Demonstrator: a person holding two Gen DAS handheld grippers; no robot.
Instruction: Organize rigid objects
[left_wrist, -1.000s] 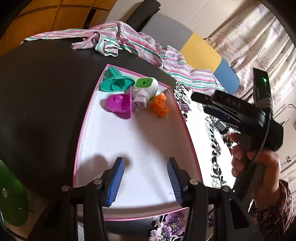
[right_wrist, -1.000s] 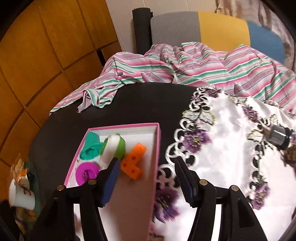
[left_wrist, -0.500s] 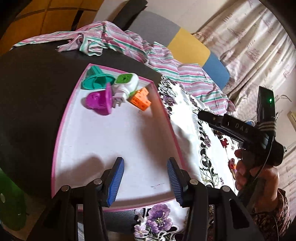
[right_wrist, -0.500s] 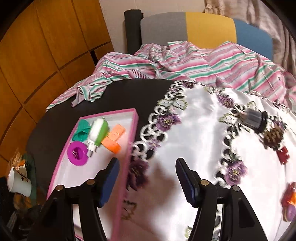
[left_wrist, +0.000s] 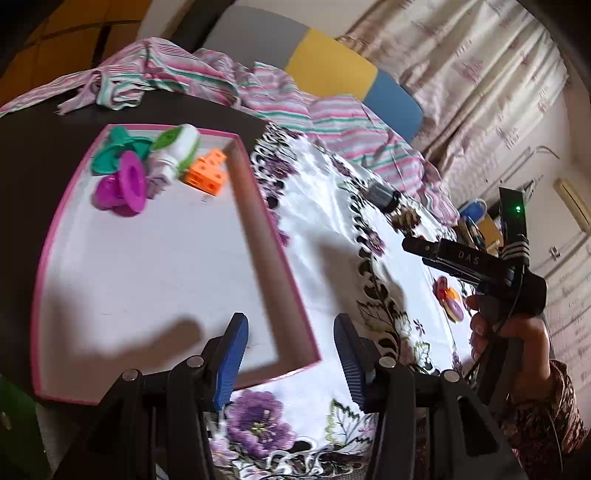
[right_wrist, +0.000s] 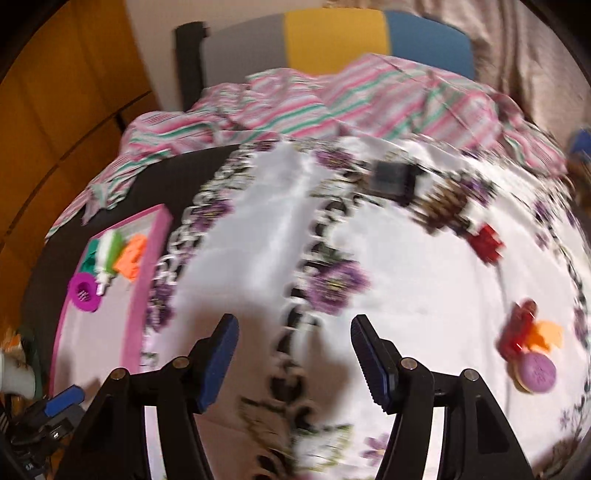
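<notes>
A pink-rimmed white tray (left_wrist: 258, 206) holds a teal piece (left_wrist: 110, 155), a magenta piece (left_wrist: 125, 184), a white-and-green plug (left_wrist: 177, 151) and an orange block (left_wrist: 207, 173) at its far end. My left gripper (left_wrist: 288, 354) is open and empty over the tray's near right corner. My right gripper (right_wrist: 295, 354) is open and empty above the floral cloth (right_wrist: 406, 288). On the cloth lie a dark cylinder (right_wrist: 393, 179), a pine cone (right_wrist: 443, 206), a red block (right_wrist: 485, 242) and red, orange and purple pieces (right_wrist: 532, 350). The tray also shows in the right wrist view (right_wrist: 144, 266).
A striped pink-and-green cloth (left_wrist: 280, 103) is heaped at the table's far side before a grey, yellow and blue chair (right_wrist: 332, 40). The bare black tabletop (left_wrist: 29, 147) lies left of the tray. A white cup (right_wrist: 14, 376) stands low at the left.
Both grippers have swung right, away from the tray's far end toward the floral cloth. The right gripper now hangs over the cloth, with the loose pieces in view. Both stayed open.
</notes>
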